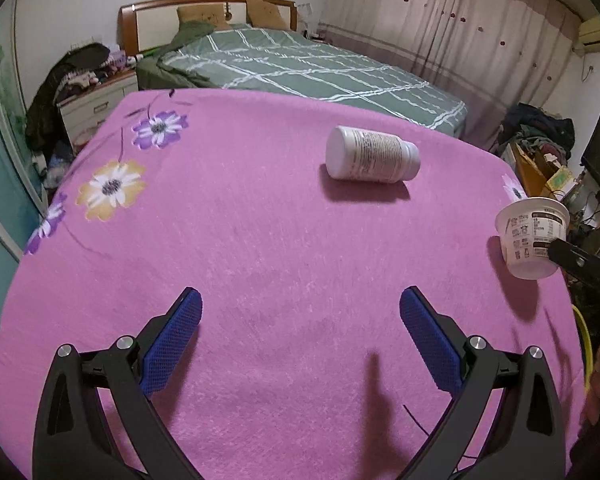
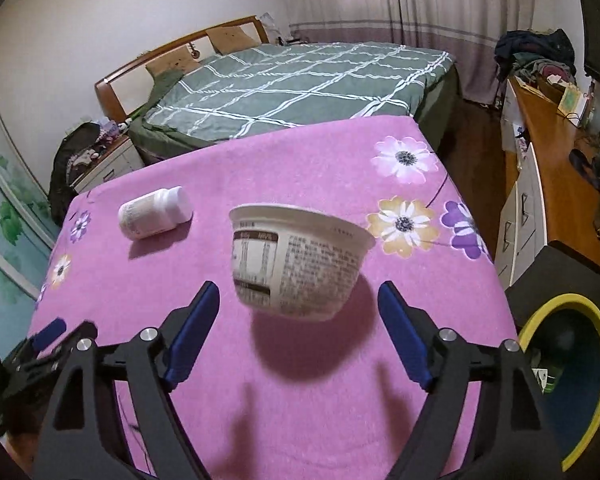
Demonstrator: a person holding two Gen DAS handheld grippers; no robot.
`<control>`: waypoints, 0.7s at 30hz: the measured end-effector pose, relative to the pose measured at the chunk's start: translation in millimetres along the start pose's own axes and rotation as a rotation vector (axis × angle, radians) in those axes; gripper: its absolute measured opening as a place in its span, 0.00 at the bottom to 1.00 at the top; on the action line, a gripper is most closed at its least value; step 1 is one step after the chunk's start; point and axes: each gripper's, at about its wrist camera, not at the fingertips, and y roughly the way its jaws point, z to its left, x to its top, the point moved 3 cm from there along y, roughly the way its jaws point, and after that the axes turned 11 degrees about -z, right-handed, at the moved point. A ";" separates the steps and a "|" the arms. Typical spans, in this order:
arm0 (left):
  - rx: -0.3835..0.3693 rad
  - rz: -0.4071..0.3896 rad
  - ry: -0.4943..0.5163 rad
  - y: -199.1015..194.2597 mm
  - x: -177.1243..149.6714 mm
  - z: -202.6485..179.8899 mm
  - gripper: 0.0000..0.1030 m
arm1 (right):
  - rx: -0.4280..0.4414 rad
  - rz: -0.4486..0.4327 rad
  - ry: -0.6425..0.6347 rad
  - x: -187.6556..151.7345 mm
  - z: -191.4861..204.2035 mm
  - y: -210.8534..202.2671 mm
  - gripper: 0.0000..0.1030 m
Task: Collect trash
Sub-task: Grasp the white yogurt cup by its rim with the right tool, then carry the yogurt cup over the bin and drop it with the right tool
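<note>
A white paper cup (image 2: 300, 260) with printed labels stands on the pink flowered tablecloth (image 2: 320, 400). My right gripper (image 2: 298, 300) is open, its blue pads either side of the cup's base and apart from it. The cup also shows at the right edge of the left wrist view (image 1: 534, 236). A white pill bottle (image 1: 372, 154) lies on its side at mid table; it also shows in the right wrist view (image 2: 154, 212). My left gripper (image 1: 300, 308) is open and empty over bare cloth, well short of the bottle.
A bin with a yellow rim (image 2: 568, 372) stands off the table's right edge. A bed with a green checked cover (image 1: 300, 68) lies beyond the table. A wooden desk (image 2: 552, 176) runs along the right wall.
</note>
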 end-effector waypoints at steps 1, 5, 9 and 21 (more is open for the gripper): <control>-0.002 0.001 -0.001 -0.5 -1.0 -0.3 0.95 | -0.001 0.004 0.002 1.2 -0.8 3.8 0.76; -0.001 0.003 -0.006 0.4 -3.3 -0.4 0.95 | -0.015 0.017 0.006 4.1 1.6 18.9 0.77; -0.007 0.013 -0.009 1.9 -5.8 -0.5 0.95 | -0.029 0.032 0.011 3.4 2.6 29.5 0.77; -0.009 0.015 0.006 2.4 -7.6 -4.1 0.95 | -0.025 -0.024 -0.002 -1.4 -1.4 -3.3 0.72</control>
